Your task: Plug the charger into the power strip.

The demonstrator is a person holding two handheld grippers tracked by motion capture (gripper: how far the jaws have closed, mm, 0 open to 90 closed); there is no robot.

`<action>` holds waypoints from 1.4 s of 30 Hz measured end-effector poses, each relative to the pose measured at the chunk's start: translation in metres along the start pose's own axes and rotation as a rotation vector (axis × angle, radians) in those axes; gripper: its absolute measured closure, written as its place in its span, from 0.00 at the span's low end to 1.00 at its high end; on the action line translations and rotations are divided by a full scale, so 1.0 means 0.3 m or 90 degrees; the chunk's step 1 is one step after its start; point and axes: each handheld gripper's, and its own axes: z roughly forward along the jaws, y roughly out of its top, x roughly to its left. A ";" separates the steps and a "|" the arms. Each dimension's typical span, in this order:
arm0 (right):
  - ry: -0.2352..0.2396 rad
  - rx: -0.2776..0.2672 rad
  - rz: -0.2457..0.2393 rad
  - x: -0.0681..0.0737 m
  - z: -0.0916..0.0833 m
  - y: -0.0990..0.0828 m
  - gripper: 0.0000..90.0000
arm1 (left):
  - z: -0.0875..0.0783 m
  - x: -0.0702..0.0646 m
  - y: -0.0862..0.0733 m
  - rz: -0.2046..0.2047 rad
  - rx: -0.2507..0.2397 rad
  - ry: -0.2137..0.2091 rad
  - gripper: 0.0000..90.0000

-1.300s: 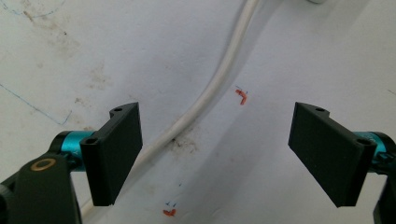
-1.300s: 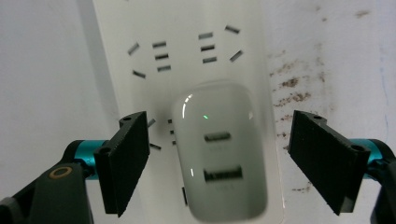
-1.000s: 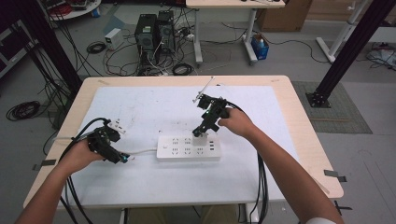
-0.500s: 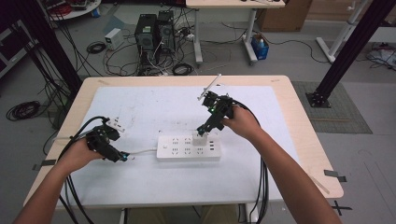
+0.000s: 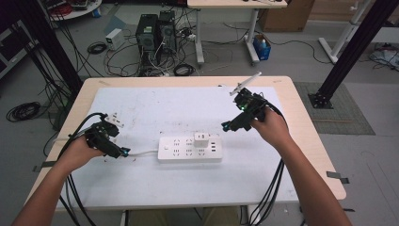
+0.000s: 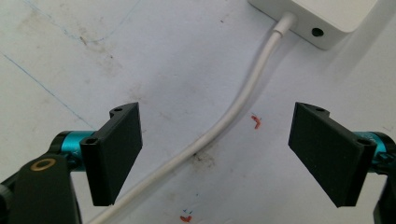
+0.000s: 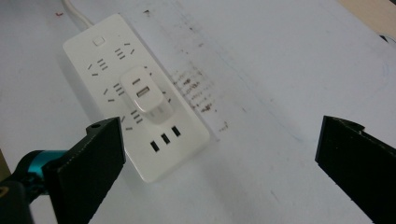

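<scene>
A white power strip (image 5: pixel 188 149) lies flat at the middle of the table, with a white USB charger (image 5: pixel 202 139) plugged into it. The strip's white cable (image 5: pixel 141 153) runs left. My left gripper (image 5: pixel 123 153) rests low over that cable, open. In the left gripper view its jaws stand either side of the cable (image 6: pixel 233 112) without touching it. My right gripper (image 5: pixel 227 126) hovers right of the strip, open and empty; its jaws have just been opening. In the right gripper view the strip (image 7: pixel 112 56) and the charger (image 7: pixel 144 95) lie ahead to the left.
A white mat (image 5: pixel 155 108) with faint marks covers most of the wooden table (image 5: pixel 306 141). Black cables hang from both grippers over the near edge. Computers and cable coils sit on the floor beyond the far edge.
My right gripper has pulled away from the charger on the strip, moving right and upward. The left gripper has stayed over the cable.
</scene>
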 end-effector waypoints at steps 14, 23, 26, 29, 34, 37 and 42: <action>-0.065 -0.003 0.061 -0.025 -0.105 -0.178 0.01 | -0.028 0.013 0.023 -0.040 -0.014 0.042 0.20; -0.098 0.012 0.074 -0.010 -0.134 -0.248 0.01 | -0.041 0.010 0.017 -0.040 -0.032 0.042 0.20; -0.103 0.011 0.077 -0.010 -0.138 -0.268 0.01 | -0.044 0.015 0.015 -0.043 -0.038 0.048 0.20; -0.105 0.009 0.084 -0.011 -0.139 -0.286 0.01 | -0.042 0.018 0.010 -0.052 -0.048 0.059 0.20; -0.104 0.009 0.087 -0.009 -0.122 -0.304 0.01 | -0.039 0.023 -0.004 -0.055 -0.048 0.059 0.20; -0.098 0.009 0.094 -0.009 -0.111 -0.313 0.01 | -0.033 0.025 -0.012 -0.063 -0.046 0.055 0.20; -0.093 0.010 0.098 -0.006 -0.100 -0.326 0.01 | -0.025 0.022 -0.019 -0.068 -0.047 0.053 0.20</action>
